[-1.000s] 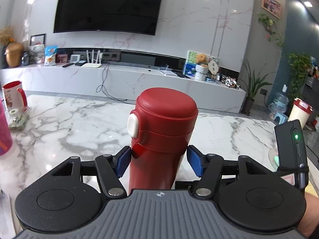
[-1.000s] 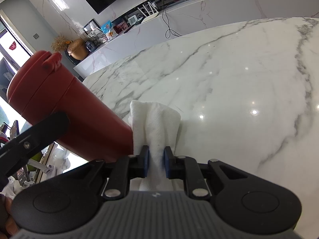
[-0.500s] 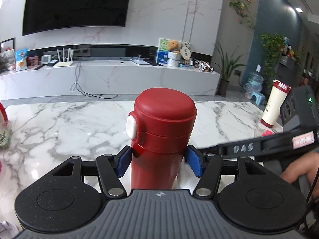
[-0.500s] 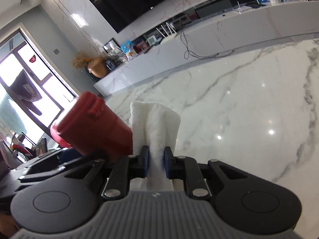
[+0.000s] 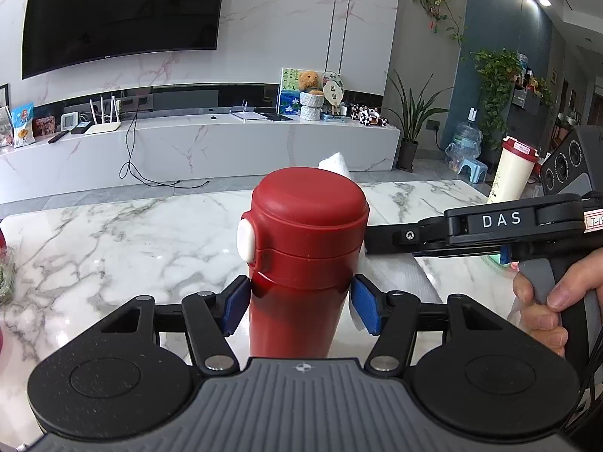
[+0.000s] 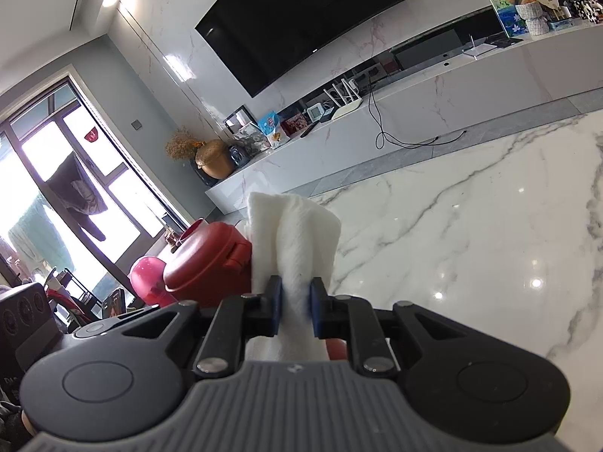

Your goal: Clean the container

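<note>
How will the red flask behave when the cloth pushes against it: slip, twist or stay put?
The flask looks rigid and glossy, so it may twist a little between the left gripper's two narrow pads. It is clamped below the lid, so side pushes near the top could lever it. The cloth in the right gripper is floppy, so it probably presses softly.
</note>
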Demonstrator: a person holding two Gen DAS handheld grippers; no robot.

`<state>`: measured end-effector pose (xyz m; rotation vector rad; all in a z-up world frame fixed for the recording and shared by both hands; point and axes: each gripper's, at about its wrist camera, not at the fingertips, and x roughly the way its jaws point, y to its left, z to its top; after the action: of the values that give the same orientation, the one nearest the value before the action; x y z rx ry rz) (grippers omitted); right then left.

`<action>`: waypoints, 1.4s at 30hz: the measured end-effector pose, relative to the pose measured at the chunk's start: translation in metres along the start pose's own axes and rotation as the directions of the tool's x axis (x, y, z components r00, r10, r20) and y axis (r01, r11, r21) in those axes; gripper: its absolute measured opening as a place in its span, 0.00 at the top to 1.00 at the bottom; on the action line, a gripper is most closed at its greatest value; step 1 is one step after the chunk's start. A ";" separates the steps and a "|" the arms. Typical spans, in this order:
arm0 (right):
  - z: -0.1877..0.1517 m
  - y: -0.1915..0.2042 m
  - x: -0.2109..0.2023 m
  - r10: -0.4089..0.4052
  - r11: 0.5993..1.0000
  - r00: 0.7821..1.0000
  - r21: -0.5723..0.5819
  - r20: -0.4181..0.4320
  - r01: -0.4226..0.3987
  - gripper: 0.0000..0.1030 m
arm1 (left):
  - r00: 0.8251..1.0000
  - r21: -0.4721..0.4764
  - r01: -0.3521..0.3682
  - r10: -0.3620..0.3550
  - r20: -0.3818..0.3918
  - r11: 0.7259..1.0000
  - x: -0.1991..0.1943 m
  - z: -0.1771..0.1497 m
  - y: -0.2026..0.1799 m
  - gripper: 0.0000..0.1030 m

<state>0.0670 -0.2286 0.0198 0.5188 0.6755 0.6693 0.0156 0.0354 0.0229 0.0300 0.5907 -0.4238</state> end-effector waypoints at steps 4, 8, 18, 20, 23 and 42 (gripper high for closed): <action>-0.006 -0.002 0.006 -0.030 1.000 0.999 0.000 -0.040 0.030 0.82 | 1.000 -0.004 -0.001 0.001 0.000 1.000 -0.001 -0.001 0.001 0.45; -0.012 -0.007 0.015 -0.065 0.998 0.995 0.004 -0.078 0.065 0.82 | 1.000 -0.004 -0.002 0.002 0.001 1.000 -0.001 0.000 0.002 0.45; -0.032 -0.015 0.033 -0.151 0.988 0.973 0.006 -0.173 0.154 0.82 | 1.000 -0.031 -0.024 0.025 0.010 0.999 0.000 -0.004 0.000 0.44; -0.036 -0.017 0.036 -0.163 0.986 0.969 0.009 -0.188 0.168 0.82 | 0.999 -0.048 -0.039 0.040 0.015 0.998 0.000 -0.005 -0.001 0.44; -0.041 -0.020 0.040 -0.177 0.983 0.962 0.014 -0.209 0.184 0.82 | 0.997 -0.068 -0.065 0.067 0.025 0.996 0.001 -0.007 -0.005 0.43; -0.043 -0.028 0.052 -0.188 0.981 0.957 0.011 -0.221 0.195 0.82 | 0.955 -0.121 -0.264 0.277 0.108 0.957 -0.002 -0.013 -0.040 0.44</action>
<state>0.0788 -0.2015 -0.0472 0.4058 0.9338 0.5370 -0.0084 0.0013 0.0169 -0.0161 0.4772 -0.1261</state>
